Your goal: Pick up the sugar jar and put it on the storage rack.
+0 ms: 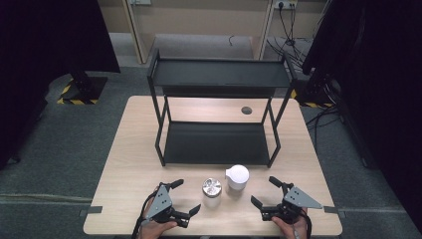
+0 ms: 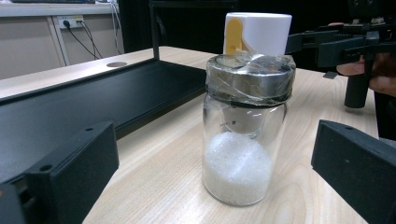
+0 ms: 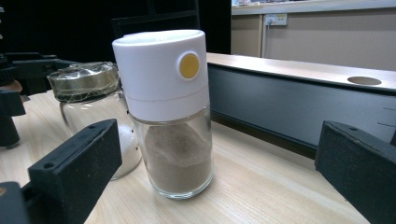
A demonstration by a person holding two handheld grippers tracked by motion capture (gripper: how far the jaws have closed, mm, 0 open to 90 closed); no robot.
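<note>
Two glass shakers stand on the table near its front edge. The metal-lidded jar (image 1: 211,192) (image 2: 243,135) (image 3: 91,107) holds white grains, its lid wrapped in clear film. The white-capped jar (image 1: 237,177) (image 3: 170,112) (image 2: 256,33) holds brown powder and has a yellow button. My left gripper (image 1: 185,197) (image 2: 215,177) sits just left of the metal-lidded jar, open, the jar ahead of its jaws and untouched. My right gripper (image 1: 266,191) (image 3: 219,172) is open to the right of the white-capped jar, facing it with a gap.
A black two-tier metal rack (image 1: 216,142) (image 2: 93,100) (image 3: 280,100) stands on the wooden table (image 1: 134,164) behind the jars, both shelves bare. A round cable hole (image 1: 246,110) lies behind it. Grey floor surrounds the table.
</note>
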